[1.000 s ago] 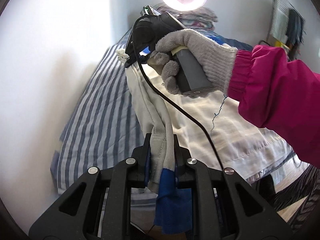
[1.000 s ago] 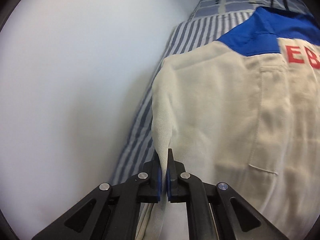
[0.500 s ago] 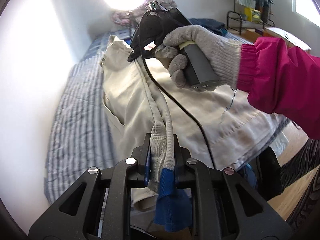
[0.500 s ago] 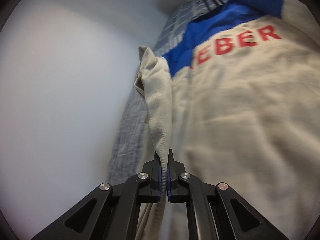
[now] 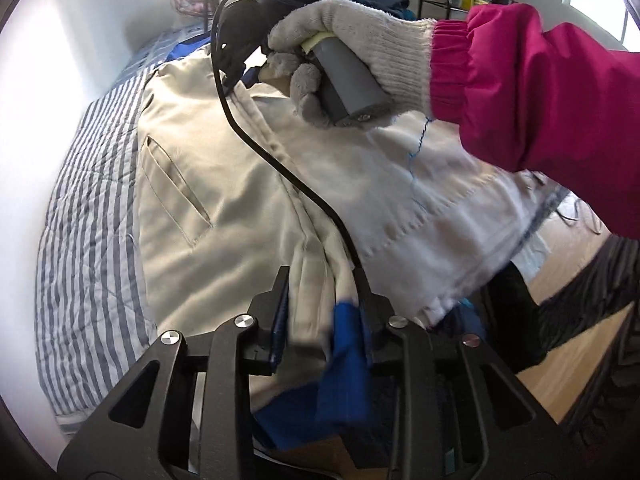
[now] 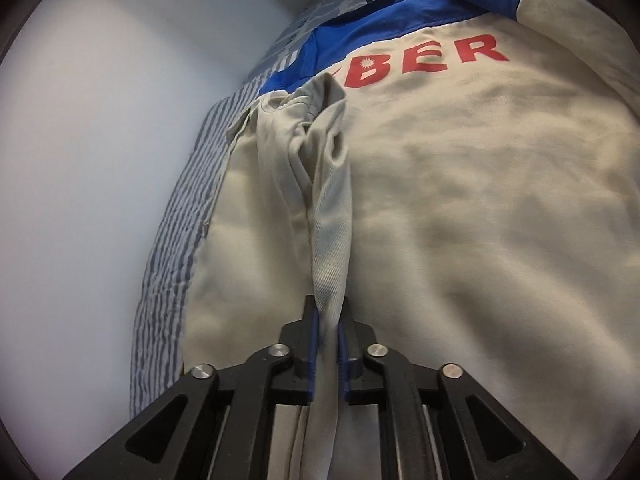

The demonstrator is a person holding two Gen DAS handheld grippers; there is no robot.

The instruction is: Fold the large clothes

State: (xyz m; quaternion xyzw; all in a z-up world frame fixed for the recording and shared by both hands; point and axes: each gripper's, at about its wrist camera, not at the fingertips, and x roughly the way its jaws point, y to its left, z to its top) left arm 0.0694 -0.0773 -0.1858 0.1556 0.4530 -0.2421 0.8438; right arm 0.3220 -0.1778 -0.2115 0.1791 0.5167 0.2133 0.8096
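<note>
A large beige work jacket (image 5: 224,216) with blue trim and red letters (image 6: 424,60) lies on a striped bed. My left gripper (image 5: 322,304) has its jaws spread wide, with the beige front edge and a blue hem piece (image 5: 346,364) lying loose between them. My right gripper (image 6: 328,324) has parted slightly around a beige fold (image 6: 328,248) of the jacket's side. The gloved right hand (image 5: 352,40) holds the right gripper above the jacket's middle in the left wrist view.
The blue and white striped bed cover (image 5: 88,220) runs along a white wall (image 6: 100,160). A wooden floor (image 5: 580,336) lies to the right of the bed. A metal rack (image 5: 452,0) stands far back. A black cable (image 5: 280,168) hangs across the jacket.
Both grippers swung the jacket's side over onto its body. The left jaws have opened wide off the fabric, and the right jaws have parted a little.
</note>
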